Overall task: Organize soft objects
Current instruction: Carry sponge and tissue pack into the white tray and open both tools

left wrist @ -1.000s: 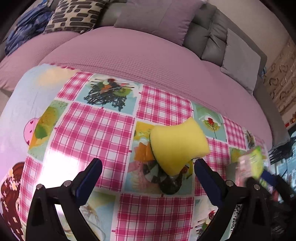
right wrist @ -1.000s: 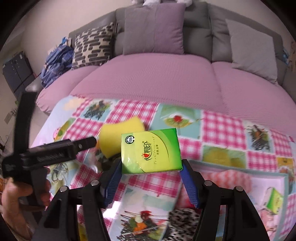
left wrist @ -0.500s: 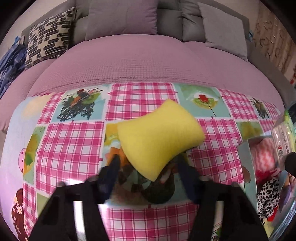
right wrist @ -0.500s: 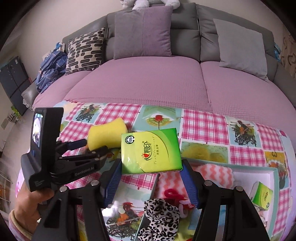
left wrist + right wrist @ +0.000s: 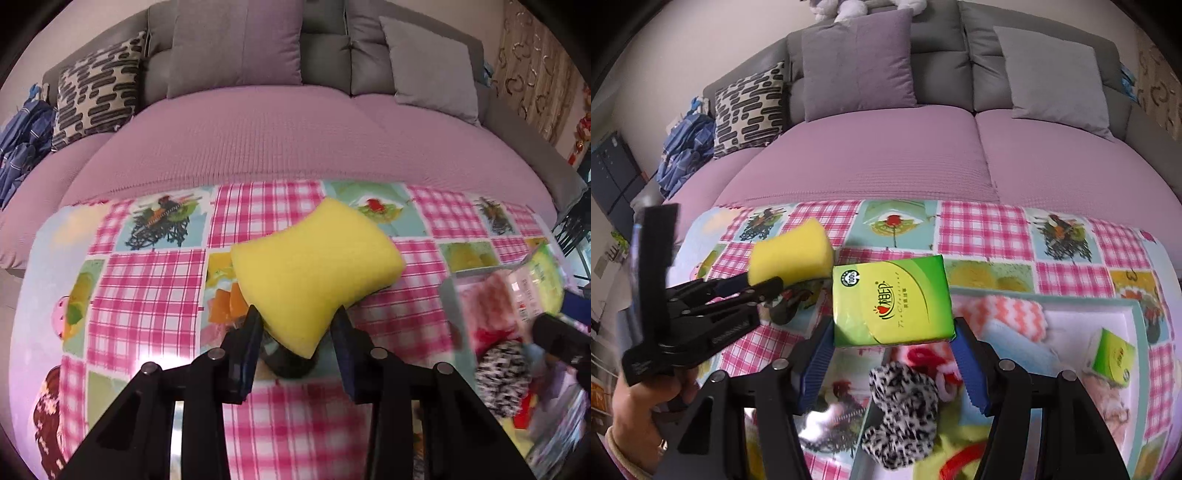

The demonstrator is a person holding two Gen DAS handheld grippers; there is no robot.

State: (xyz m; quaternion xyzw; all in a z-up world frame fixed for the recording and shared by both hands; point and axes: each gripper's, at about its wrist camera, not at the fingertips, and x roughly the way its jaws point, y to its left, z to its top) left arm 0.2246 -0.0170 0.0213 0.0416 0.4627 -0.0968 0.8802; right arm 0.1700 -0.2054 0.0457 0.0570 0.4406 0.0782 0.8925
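My left gripper [image 5: 297, 325] is shut on a yellow sponge [image 5: 317, 266] and holds it above the checked tablecloth [image 5: 147, 288]. The sponge also shows in the right wrist view [image 5: 792, 254], pinched by the left gripper [image 5: 753, 286]. My right gripper [image 5: 892, 339] is shut on a green tissue pack [image 5: 890, 301] and holds it above the left end of a pale tray [image 5: 1137, 306]. The tray holds a leopard scrunchie [image 5: 905, 402], a pink zigzag cloth [image 5: 1008, 314] and a second small green tissue pack [image 5: 1113, 356].
A pink and grey sofa [image 5: 886, 162] with several cushions stands behind the table. Blue clothing [image 5: 687, 147] lies at its left end. The tray and scrunchie show blurred at the right edge of the left wrist view [image 5: 502, 365].
My left gripper closed on the yellow sponge and lifted it off the cloth. My right gripper carried the tissue pack to the right, over the tray.
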